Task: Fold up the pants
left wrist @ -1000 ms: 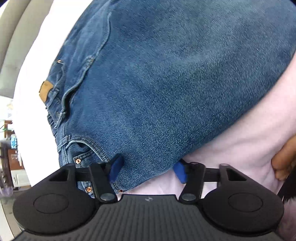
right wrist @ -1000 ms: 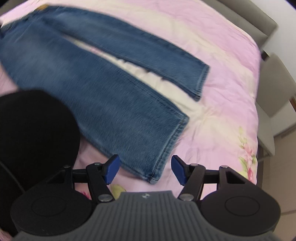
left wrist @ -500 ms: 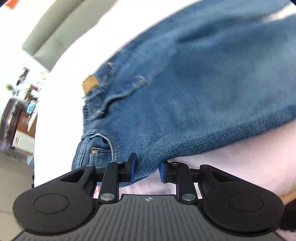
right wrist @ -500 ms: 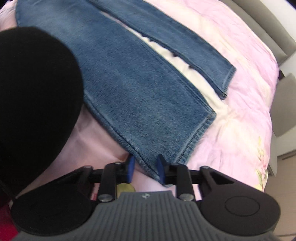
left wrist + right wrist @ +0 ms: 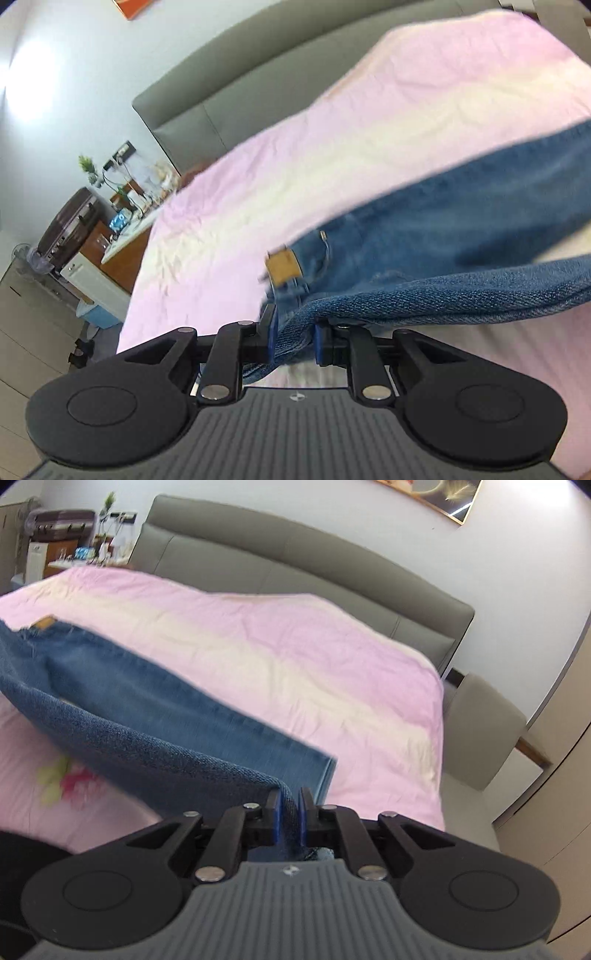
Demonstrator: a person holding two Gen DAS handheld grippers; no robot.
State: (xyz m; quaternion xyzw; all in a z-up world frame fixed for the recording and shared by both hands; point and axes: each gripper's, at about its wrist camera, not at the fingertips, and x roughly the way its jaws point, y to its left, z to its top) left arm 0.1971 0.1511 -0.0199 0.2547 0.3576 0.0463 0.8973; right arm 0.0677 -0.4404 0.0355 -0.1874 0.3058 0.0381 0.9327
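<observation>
Whereas a second ago both grippers hung over the jeans lying flat with blue pads spread wide, both are now clenched on denim and the near side of the garment has come up off the bed.

Left wrist view: left gripper (image 5: pixel 293 338) pinches the jeans (image 5: pixel 424 251) near the waist; fabric bunched between the blue fingers (image 5: pixel 271 338), gap only as wide as the cloth. Tan waist patch (image 5: pixel 283 265) sits at 12 o'clock just beyond the pads. Lifted edge runs off toward 3 o'clock; the rest lies on the pink bedspread (image 5: pixel 332 155). Grey headboard (image 5: pixel 229 85) at 11 o'clock; cluttered side table (image 5: pixel 122 229) at 9 o'clock.

Right wrist view: right gripper (image 5: pixel 290 818) is closed on a thin fold of leg fabric near the hem, pads nearly meeting. Raised leg stretches to 10 o'clock; the other leg lies flat on the bedspread, hem at 1 o'clock. No containers seen.
</observation>
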